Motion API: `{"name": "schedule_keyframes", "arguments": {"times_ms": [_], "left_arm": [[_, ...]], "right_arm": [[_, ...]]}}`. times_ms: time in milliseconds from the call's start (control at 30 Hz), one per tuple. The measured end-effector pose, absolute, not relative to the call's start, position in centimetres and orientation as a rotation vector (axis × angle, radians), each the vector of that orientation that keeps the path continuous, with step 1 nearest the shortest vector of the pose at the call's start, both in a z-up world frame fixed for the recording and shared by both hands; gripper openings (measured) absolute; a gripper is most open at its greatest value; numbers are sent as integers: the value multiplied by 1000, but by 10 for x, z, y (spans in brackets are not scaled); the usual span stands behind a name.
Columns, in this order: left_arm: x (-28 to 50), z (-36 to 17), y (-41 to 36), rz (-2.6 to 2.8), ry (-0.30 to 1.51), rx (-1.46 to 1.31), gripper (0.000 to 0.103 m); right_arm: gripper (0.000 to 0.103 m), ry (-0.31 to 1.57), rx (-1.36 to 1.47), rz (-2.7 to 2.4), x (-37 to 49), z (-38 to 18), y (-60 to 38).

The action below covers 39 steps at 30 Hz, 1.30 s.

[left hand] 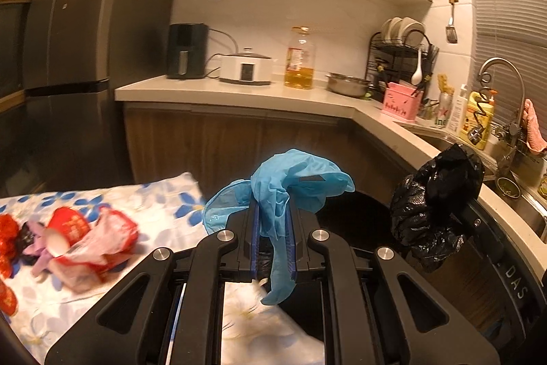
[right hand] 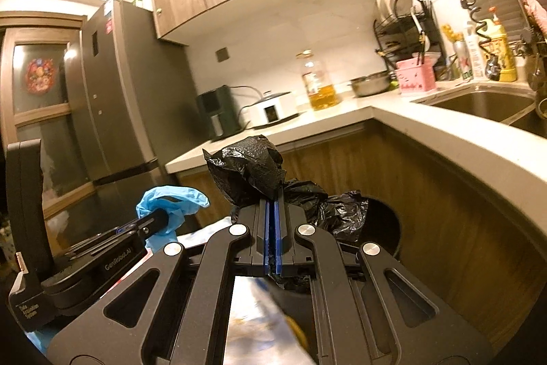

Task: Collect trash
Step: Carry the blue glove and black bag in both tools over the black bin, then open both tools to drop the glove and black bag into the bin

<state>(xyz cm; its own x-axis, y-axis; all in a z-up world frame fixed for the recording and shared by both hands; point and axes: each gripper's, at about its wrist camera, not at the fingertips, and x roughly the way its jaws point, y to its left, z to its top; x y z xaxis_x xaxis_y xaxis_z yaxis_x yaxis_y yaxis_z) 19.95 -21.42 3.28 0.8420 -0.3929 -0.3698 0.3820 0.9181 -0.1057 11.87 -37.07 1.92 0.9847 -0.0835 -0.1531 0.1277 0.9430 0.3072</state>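
My left gripper [left hand: 272, 211] is shut on a crumpled blue disposable glove [left hand: 290, 180], held up past the edge of the floral-cloth table [left hand: 160, 197]. My right gripper [right hand: 272, 204] is shut on a crumpled black plastic bag [right hand: 249, 168]; it shows at the right of the left wrist view [left hand: 434, 200]. A black round trash bin [right hand: 383, 228] stands on the floor just beyond both grippers, below the counter. More trash, red and white wrappers [left hand: 85, 238] and purple scraps, lies on the cloth at the left. The left gripper with the glove [right hand: 171, 204] shows at the left of the right wrist view.
An L-shaped white counter [left hand: 239, 91] carries an air fryer [left hand: 186, 52], a cooker, an oil bottle [left hand: 300, 60], a steel bowl, a dish rack and a pink holder. The sink [right hand: 485, 101] and tap are at the right. A grey fridge [left hand: 68, 57] stands at the left.
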Motion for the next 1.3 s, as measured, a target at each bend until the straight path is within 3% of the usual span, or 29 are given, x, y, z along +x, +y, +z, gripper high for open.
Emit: {"name": "schedule_keyframes", "arguments": {"times_ms": [467,1300], "left_arm": [[228,25,-271,-458,401,-8,13],[255,12,-296,-496,428,6,14]], "right_arm": [[3,166,308,-127,148,19,-410],[3,195,309,-149,181,15,-430]]}}
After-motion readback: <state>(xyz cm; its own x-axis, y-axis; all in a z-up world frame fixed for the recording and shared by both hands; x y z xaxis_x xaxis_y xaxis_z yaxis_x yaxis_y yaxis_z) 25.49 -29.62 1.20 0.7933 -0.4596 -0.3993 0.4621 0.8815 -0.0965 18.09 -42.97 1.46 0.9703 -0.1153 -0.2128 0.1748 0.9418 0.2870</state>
